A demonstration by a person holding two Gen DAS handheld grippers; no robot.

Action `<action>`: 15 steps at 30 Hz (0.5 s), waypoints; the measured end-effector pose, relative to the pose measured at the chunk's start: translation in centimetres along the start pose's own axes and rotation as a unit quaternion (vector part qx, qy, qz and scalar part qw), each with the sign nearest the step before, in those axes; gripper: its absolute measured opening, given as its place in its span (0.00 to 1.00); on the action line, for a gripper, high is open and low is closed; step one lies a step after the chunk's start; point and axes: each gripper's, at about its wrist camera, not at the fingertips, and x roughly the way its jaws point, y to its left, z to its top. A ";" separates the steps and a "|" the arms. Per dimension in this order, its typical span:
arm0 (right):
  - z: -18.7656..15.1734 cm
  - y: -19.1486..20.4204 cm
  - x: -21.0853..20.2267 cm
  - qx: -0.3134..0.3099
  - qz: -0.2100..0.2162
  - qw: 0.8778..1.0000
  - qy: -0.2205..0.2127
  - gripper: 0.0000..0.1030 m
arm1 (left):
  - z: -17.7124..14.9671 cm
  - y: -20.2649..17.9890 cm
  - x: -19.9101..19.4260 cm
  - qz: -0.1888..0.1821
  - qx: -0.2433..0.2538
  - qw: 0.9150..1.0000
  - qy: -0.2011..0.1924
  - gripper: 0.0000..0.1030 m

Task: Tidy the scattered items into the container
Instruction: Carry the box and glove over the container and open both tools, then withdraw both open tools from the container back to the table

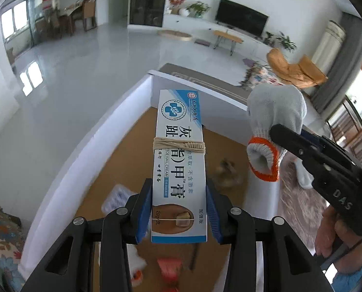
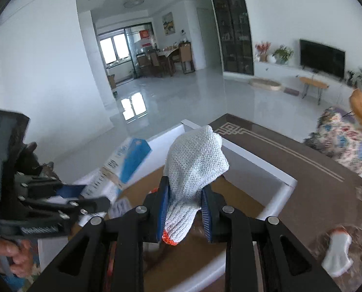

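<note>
The left gripper pinches a blue-and-white cream box bound with a rubber band, and the right gripper pinches a grey knit glove with an orange cuff; both are held above a white-walled container with a brown floor. The container rests on a brown patterned table, where another white glove lies just outside it. Beyond lies a glossy pale tiled floor, with a television, potted plants and a dining area.
</note>
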 end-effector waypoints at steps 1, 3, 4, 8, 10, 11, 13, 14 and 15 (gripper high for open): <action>0.8 -0.2 1.3 0.004 0.002 1.000 0.005 0.24 | 0.6 0.4 1.0 0.001 -0.001 1.000 0.007 0.40; 2.0 -0.5 4.3 0.019 0.013 0.999 0.026 0.25 | 1.4 1.0 2.9 -0.001 -0.004 1.000 0.024 0.41; 2.2 -0.6 5.7 0.028 0.011 0.999 0.041 0.29 | 1.7 1.4 3.8 0.001 -0.009 0.999 0.033 0.43; 2.3 -1.9 9.7 0.080 -0.003 0.993 0.085 0.55 | 1.9 3.0 6.4 0.041 -0.025 0.997 0.061 0.70; 2.2 -2.7 9.8 0.108 0.000 0.991 0.080 0.57 | 1.5 3.3 6.4 0.052 -0.025 0.997 0.061 0.71; 2.1 -3.1 9.7 0.119 0.002 0.990 0.077 0.57 | 1.2 3.4 6.1 0.056 -0.024 0.996 0.060 0.71; 1.8 -3.4 8.7 0.123 0.008 0.990 0.068 0.57 | 0.5 3.5 5.4 0.060 -0.025 0.996 0.056 0.71; 1.6 -3.5 7.9 0.120 0.008 0.991 0.059 0.57 | 0.2 3.3 4.8 0.058 -0.024 0.997 0.051 0.71; 1.4 -3.6 6.9 0.118 0.009 0.992 0.050 0.57 | -0.3 2.8 3.9 0.055 -0.021 0.997 0.046 0.71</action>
